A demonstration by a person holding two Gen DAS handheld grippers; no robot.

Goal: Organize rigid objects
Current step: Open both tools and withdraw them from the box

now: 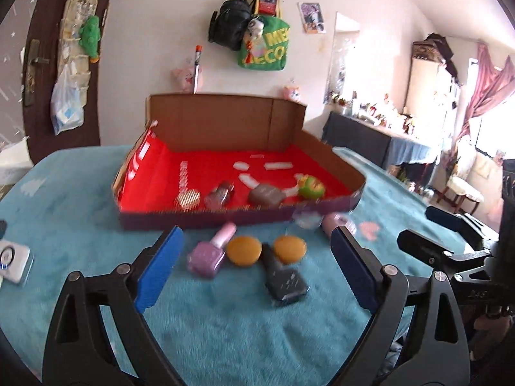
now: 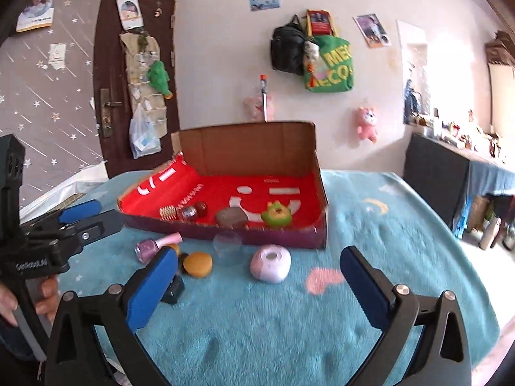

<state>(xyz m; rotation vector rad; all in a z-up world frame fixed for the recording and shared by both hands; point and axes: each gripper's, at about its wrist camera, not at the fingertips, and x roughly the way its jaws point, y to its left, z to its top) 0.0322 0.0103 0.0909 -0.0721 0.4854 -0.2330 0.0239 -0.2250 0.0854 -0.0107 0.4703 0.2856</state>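
A cardboard box with a red lining (image 1: 206, 167) (image 2: 222, 186) sits on a teal blanket. It holds a green toy (image 1: 310, 186), a brown case (image 1: 265, 194), a small bottle (image 1: 220, 194) and a gold comb-like piece (image 1: 187, 198). In front of it lie a purple nail polish bottle (image 1: 207, 255) (image 2: 149, 247), two orange discs (image 1: 243, 251) (image 1: 289, 248), a dark bottle (image 1: 285, 281), a clear cup (image 2: 228, 247) and a pink round case (image 2: 270, 263). My left gripper (image 1: 256, 233) is open above the bottles and discs. My right gripper (image 2: 259, 254) is open around the pink case without touching it.
A white device (image 1: 13, 263) lies at the blanket's left edge. A person's hand (image 2: 48, 292) holds the left gripper (image 2: 96, 214). The right gripper (image 1: 421, 230) shows at the right of the left wrist view. A dark dresser (image 2: 434, 173) stands right of the bed.
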